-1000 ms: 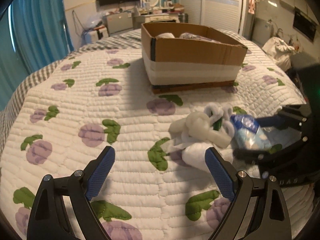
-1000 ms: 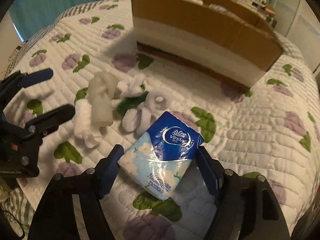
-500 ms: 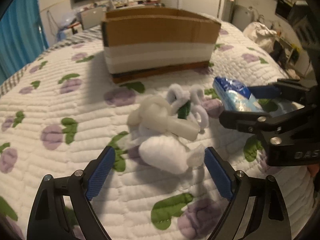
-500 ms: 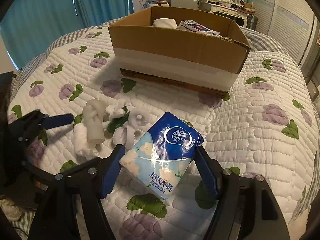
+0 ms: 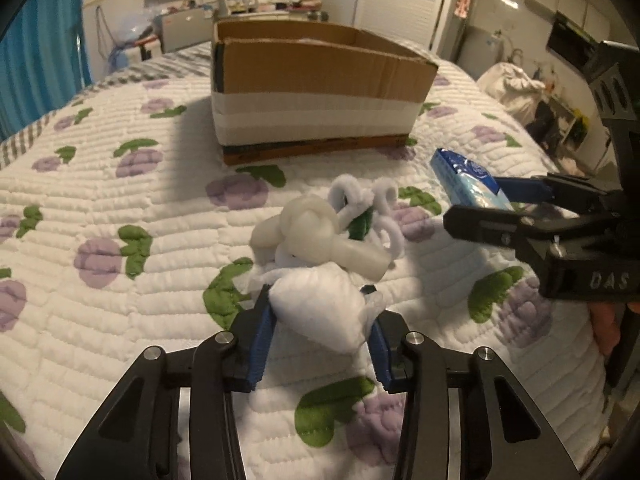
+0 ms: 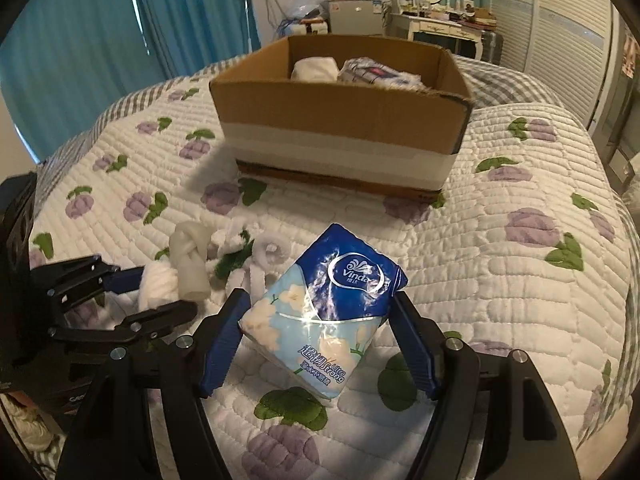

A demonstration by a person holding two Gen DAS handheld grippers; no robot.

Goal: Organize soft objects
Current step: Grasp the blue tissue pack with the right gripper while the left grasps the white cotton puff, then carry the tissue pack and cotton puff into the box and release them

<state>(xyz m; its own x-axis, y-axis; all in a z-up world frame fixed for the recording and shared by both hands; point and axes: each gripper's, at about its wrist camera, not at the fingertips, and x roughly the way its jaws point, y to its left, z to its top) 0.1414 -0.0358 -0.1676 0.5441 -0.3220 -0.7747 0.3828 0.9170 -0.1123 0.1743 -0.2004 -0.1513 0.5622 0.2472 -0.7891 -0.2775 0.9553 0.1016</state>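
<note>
My left gripper [image 5: 318, 312] is shut on a white cotton wad [image 5: 320, 304] lying on the quilted bed; it also shows in the right wrist view [image 6: 158, 280]. Just beyond the wad lie a knotted white soft piece [image 5: 316, 232] and white fuzzy loops [image 5: 368, 200]. My right gripper [image 6: 320, 316] is shut on a blue tissue pack [image 6: 324, 304] and holds it above the quilt; the pack shows at the right of the left wrist view [image 5: 468, 184]. An open cardboard box [image 6: 340, 120] stands farther back and holds a white bundle [image 6: 314, 68] and a patterned pack [image 6: 376, 72].
The quilt [image 5: 120, 200] with purple and green print covers the bed. Blue curtains [image 6: 80, 40] hang at the left. A dresser with a mirror [image 6: 428, 12] and wardrobe doors [image 6: 560, 40] stand behind the bed.
My left gripper has moved forward and closed on the white cotton wad. My right gripper has lifted the tissue pack higher and farther from the quilt.
</note>
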